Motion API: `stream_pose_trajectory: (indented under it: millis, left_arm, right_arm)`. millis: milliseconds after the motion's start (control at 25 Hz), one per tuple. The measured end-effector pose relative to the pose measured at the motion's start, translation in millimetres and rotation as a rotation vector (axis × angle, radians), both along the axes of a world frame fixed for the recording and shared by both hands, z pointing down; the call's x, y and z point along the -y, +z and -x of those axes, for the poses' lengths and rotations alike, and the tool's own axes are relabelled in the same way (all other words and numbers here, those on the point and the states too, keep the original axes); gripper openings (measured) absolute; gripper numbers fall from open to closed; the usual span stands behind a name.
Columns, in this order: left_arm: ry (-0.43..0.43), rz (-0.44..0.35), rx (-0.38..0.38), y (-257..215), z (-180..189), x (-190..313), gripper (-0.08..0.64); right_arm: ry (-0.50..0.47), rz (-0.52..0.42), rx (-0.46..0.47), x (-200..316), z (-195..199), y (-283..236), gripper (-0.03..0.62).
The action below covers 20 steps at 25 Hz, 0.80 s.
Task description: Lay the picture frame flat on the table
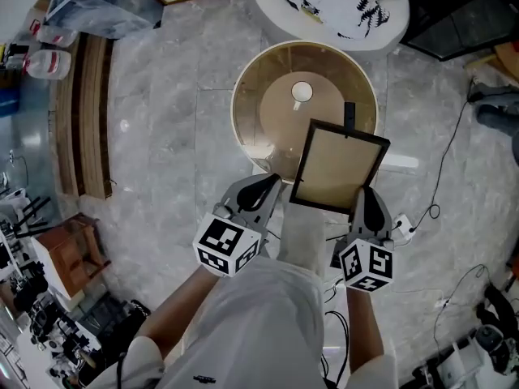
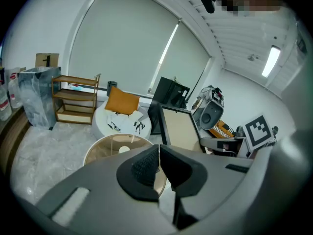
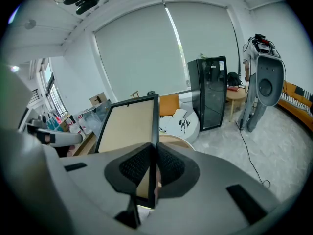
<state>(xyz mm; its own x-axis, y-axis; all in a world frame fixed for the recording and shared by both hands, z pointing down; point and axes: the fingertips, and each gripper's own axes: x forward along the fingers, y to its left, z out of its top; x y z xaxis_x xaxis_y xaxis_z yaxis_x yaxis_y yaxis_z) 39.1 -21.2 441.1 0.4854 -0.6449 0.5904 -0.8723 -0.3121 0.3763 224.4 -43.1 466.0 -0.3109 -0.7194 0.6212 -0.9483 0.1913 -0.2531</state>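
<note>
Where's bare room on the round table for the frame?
The round table is bare but for a small white object near centre; widest free patch: between it and the left rim. The picture frame, in the right gripper, hides the near-right part. The white table beyond is cluttered.

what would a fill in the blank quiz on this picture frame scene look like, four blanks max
1. The picture frame is clamped by its edge in the jaws of the ____.
2. The left gripper has its jaws together and holds ____.
3. The table under the frame has a top that is ____ in shape.
4. The frame's border is ____ in colour.

Missing words: right gripper; nothing; round; black.
</note>
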Motion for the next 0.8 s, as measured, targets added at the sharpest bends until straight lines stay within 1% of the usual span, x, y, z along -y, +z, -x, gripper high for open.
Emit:
stream_pose_trajectory:
  millis: [160,440,680,800]
  left_arm:
    - [-0.022,0.025,0.009,31.3,2.9,7.1,0.011]
    - [-0.063,0.061,0.023,90.9,6.1,14.9,0.011]
    - [-0.078,0.102,0.019,145.7,1.7,20.0,0.011]
    - [-0.093,0.112,0.021,164.8,-2.8,26.6,0.011]
  right_arm:
    - [-0.045,0.037,-0.020,11.7,4.6,40.2,0.034]
    - [-0.121,0.074,-0.042,22.5,19.2,111.0,0.034]
    - [-0.179,0.118,-0.057,30.9,21.9,168.9,0.034]
    - [-0.219,0.134,-0.071,39.7,20.1,192.5,0.034]
